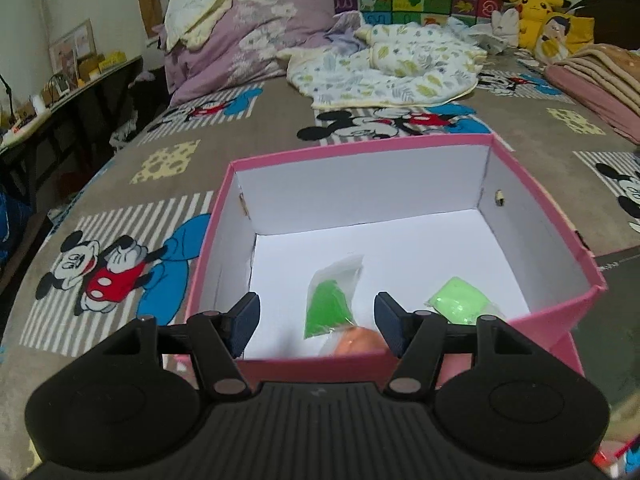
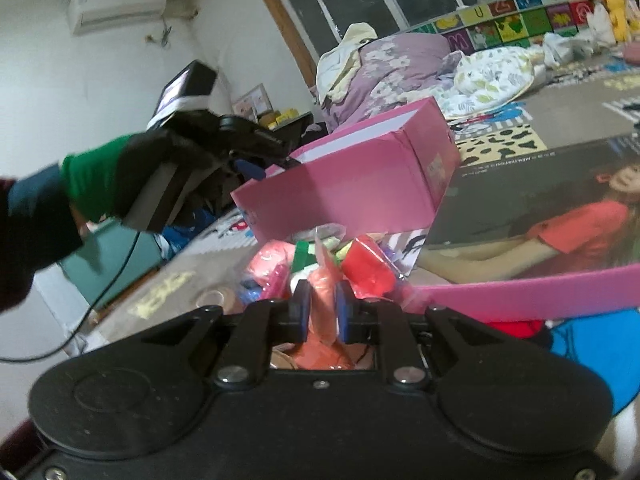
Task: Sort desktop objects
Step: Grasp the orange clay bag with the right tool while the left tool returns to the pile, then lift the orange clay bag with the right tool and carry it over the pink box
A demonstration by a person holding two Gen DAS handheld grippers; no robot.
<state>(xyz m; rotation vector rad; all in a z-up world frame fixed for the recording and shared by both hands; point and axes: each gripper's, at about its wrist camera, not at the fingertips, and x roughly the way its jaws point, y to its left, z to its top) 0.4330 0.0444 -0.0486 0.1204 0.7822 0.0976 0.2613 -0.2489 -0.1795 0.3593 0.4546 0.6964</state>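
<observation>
From your left wrist, your left gripper (image 1: 316, 322) hangs over the pink cardboard box (image 1: 552, 224) on the bed, its fingers apart and holding nothing. Inside lie a dark green clay packet in clear plastic (image 1: 330, 306), a light green packet (image 1: 458, 300) and a blurry orange one (image 1: 358, 340).

From your right wrist, your right gripper (image 2: 323, 312) has its fingers pressed together on an orange clay packet in thin plastic (image 2: 323, 304), above the pile of packets (image 2: 320, 268) beside the box. It looks light, soft and slippery, so pinch the lump, not the loose edge.
</observation>
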